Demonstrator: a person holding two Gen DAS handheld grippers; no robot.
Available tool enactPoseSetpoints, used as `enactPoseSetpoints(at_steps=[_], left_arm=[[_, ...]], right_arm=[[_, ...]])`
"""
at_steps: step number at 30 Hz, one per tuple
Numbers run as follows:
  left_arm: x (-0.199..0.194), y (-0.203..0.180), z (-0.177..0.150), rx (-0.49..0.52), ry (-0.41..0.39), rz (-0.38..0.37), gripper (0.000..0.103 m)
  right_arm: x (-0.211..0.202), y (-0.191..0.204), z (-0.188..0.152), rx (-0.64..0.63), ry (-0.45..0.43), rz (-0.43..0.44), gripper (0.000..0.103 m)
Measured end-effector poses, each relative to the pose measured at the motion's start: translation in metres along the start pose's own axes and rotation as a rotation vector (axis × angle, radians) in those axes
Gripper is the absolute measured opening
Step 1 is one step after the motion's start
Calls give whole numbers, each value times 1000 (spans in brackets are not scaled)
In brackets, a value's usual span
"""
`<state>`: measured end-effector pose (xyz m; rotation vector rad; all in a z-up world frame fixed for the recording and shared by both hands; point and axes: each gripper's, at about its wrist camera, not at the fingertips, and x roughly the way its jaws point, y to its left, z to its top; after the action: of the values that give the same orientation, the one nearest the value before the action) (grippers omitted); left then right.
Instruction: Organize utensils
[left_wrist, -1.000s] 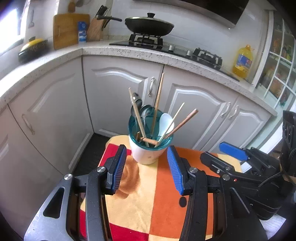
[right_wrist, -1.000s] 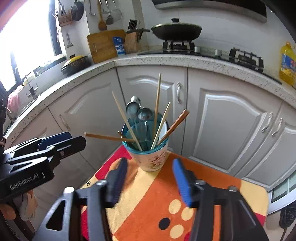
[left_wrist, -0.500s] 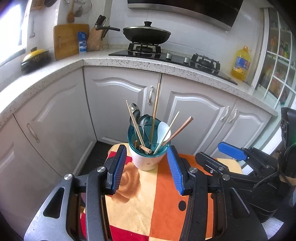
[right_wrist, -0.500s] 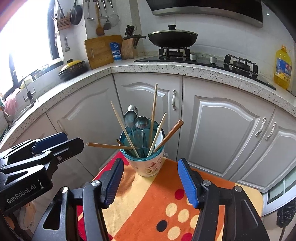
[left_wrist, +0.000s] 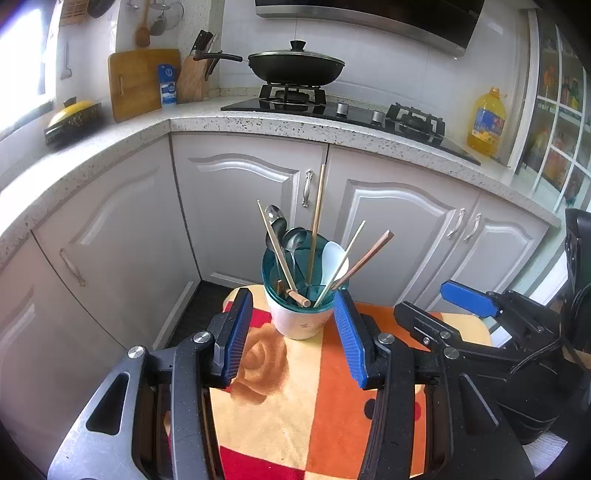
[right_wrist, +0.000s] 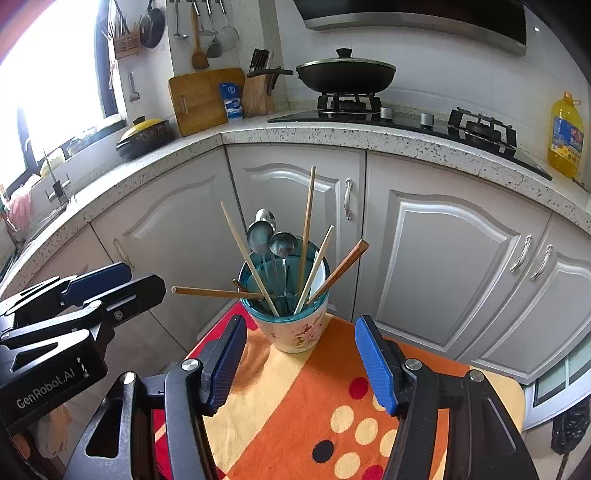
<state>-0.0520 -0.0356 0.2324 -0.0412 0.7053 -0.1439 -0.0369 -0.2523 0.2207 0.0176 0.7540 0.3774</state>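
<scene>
A white flowered cup (left_wrist: 299, 321) (right_wrist: 291, 332) with a teal insert stands at the far edge of a small table under an orange, yellow and red cloth (left_wrist: 280, 398) (right_wrist: 295, 406). In it stand several wooden chopsticks (right_wrist: 306, 225), metal spoons (right_wrist: 260, 234) and a white plastic spoon (left_wrist: 330, 258). One chopstick (right_wrist: 218, 293) lies almost level across the rim, its end sticking out toward the left gripper. My left gripper (left_wrist: 292, 295) (right_wrist: 142, 280) is open just short of the cup, nothing between its pads. My right gripper (right_wrist: 301, 321) (left_wrist: 432, 301) is open too, wider, also short of the cup.
White cabinet doors (right_wrist: 436, 273) rise close behind the table across a strip of dark floor (left_wrist: 199, 306). On the speckled counter (left_wrist: 258, 125) are a gas hob with a lidded wok (left_wrist: 295, 66), a knife block, a cutting board and a yellow oil bottle (right_wrist: 565, 136).
The left wrist view has tipped up slightly, so the cup sits a little lower in it. Both jaw gaps look the same and the utensils have not shifted.
</scene>
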Motion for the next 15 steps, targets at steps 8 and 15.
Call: enactPoseSetpoints(at_steps=[8, 15], left_arm=[[3, 1, 0, 2, 4, 10, 45], [3, 1, -2, -1, 1, 13, 45]], right_arm=[[5, 1, -3, -11, 22, 1, 59], [4, 2, -2, -19, 22, -4, 59]])
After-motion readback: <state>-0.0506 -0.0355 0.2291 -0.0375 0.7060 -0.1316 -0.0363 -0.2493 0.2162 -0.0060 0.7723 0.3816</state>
